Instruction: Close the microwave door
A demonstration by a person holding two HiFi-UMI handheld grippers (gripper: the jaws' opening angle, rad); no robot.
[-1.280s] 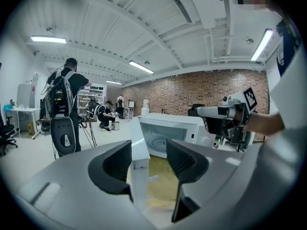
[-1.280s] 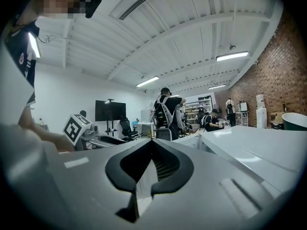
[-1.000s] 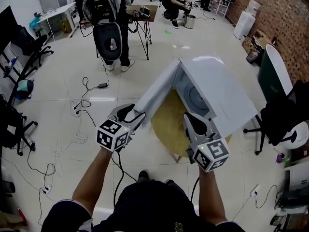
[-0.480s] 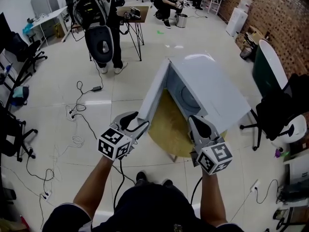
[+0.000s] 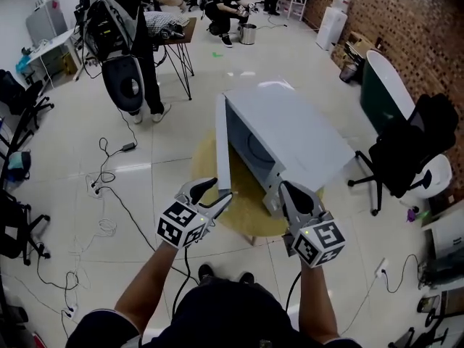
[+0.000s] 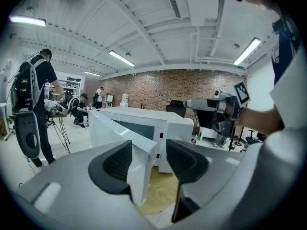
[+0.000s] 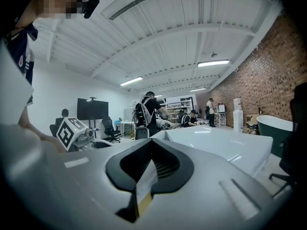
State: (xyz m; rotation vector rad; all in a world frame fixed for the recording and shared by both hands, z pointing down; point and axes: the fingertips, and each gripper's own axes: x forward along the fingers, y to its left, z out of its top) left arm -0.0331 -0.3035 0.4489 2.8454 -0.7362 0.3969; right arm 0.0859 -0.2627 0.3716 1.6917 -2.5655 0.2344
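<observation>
The left gripper point(image 5: 211, 194) is released, its dark jaws spread with the free edge of the white microwave door point(image 5: 223, 148) standing between them. In the left gripper view point(image 6: 147, 158) the door point(image 6: 115, 131) sits close against the left-hand jaw and clear of the other – actual contact cannot be made out.

The right gripper point(image 5: 293, 193) is clenched on nothing. Its own view point(image 7: 151, 163) shows the jaw tips met, and it hangs just beside the front right corner of the boxy white microwave oven point(image 5: 290, 133).

The microwave stands on a round yellow-brown wooden table point(image 5: 243, 210), its door hinged at the left and swung wide open over the table's front-left edge.

On the pale tiled floor, black cables point(image 5: 101, 187) trail at the left – a black office chair point(image 5: 406, 158) stands at the right, well apart from the table.
</observation>
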